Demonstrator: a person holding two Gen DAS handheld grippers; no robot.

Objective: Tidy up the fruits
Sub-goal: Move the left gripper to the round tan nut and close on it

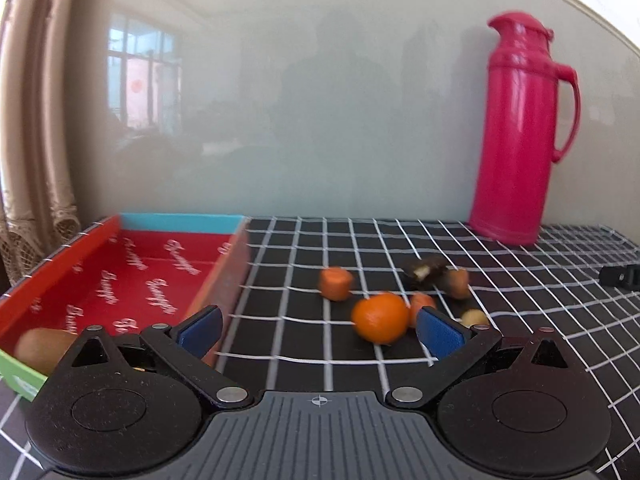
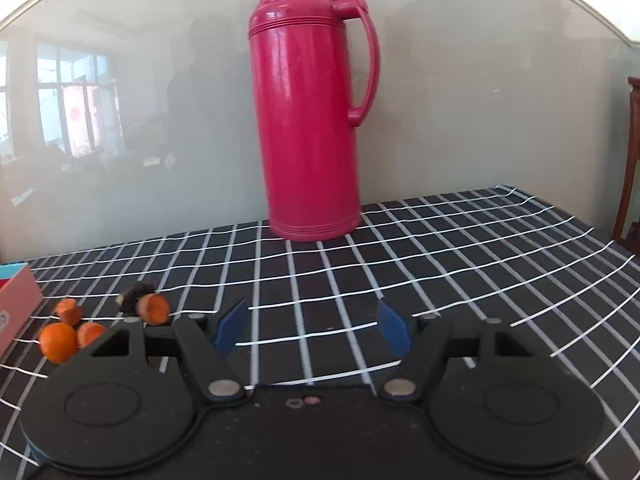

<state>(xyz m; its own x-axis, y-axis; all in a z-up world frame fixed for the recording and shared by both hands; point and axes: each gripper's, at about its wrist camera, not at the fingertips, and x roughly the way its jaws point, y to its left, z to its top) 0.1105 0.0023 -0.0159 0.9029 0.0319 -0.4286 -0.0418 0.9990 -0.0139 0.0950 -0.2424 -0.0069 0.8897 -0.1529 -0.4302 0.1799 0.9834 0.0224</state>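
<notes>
A: Nearest?
B: Left gripper (image 1: 320,330) and right gripper (image 2: 310,330), both spread, empty; one kiwi (image 1: 44,348) in the red box (image 1: 60,268), near-left.
A: Farther?
B: One mandarin (image 1: 379,318); three orange pieces (image 1: 336,283); one dark peel (image 1: 424,271); one pink thermos (image 2: 308,120) far.

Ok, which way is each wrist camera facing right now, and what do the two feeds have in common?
Left wrist: sits behind the open left gripper, facing the wall across the checked tablecloth; red box with a kiwi at left, mandarin and fruit pieces ahead.
Right wrist: sits behind the open, empty right gripper, facing the pink thermos at the wall; fruit low left.
Shared: thermos, mandarin, fruit pieces, box, tablecloth. No hand or sleeve shows.
</notes>
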